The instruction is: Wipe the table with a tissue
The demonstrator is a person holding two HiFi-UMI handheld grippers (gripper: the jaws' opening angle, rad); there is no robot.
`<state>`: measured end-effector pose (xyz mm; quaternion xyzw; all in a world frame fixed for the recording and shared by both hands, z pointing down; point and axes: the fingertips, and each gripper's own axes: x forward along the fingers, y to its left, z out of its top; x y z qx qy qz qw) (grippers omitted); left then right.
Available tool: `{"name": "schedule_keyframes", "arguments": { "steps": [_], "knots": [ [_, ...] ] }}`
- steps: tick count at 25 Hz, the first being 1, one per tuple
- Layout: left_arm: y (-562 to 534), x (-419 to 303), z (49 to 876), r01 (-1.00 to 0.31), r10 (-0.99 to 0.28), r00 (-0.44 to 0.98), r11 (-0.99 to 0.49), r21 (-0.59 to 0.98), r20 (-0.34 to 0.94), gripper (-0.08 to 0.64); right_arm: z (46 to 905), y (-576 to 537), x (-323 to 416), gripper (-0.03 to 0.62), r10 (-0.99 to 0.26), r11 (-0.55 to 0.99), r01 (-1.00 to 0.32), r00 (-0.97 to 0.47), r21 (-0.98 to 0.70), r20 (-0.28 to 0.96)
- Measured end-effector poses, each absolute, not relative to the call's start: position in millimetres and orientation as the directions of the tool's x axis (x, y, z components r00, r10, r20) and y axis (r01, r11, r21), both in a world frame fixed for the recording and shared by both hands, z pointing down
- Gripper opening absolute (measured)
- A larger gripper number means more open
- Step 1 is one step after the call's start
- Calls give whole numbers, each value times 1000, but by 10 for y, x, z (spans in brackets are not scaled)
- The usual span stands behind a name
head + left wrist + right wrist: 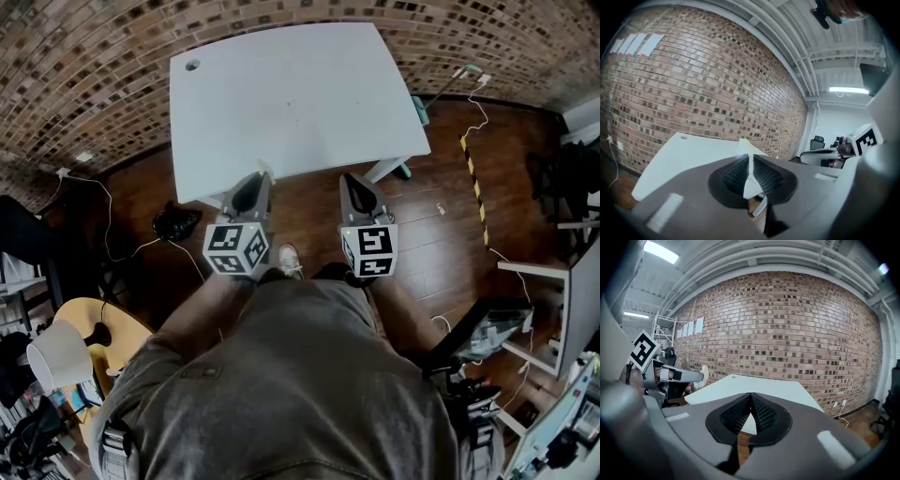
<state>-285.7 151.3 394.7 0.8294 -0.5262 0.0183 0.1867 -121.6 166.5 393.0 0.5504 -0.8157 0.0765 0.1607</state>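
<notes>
A white table point(300, 94) stands against the brick wall, and both grippers hover in front of its near edge, above the wooden floor. My left gripper point(251, 190) is shut on a small white tissue point(749, 164), which is pinched between the ribbed pads with a corner poking out point(265, 170). The right gripper point(353, 186) is shut with nothing in it, and its pads point(759, 412) meet over the table edge point(759, 385). The left gripper point(670, 373) and its tissue point(704, 374) also show in the right gripper view.
The table has a round cable hole point(192, 66) at its far left corner. Cables point(112, 220) and a black-and-yellow strip point(475, 186) lie on the floor. A round stool with a white lamp point(66, 352) stands at lower left, and desks point(553, 300) at right.
</notes>
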Motion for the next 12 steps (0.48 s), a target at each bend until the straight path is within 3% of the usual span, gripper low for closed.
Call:
{"name": "schedule_keyframes", "arguments": {
  "steps": [12],
  "knots": [
    [829, -2753, 4125, -892, -862, 420, -336, 301, 283, 29, 4041, 885, -1072, 14, -859, 395, -918, -358, 28, 365]
  ]
}}
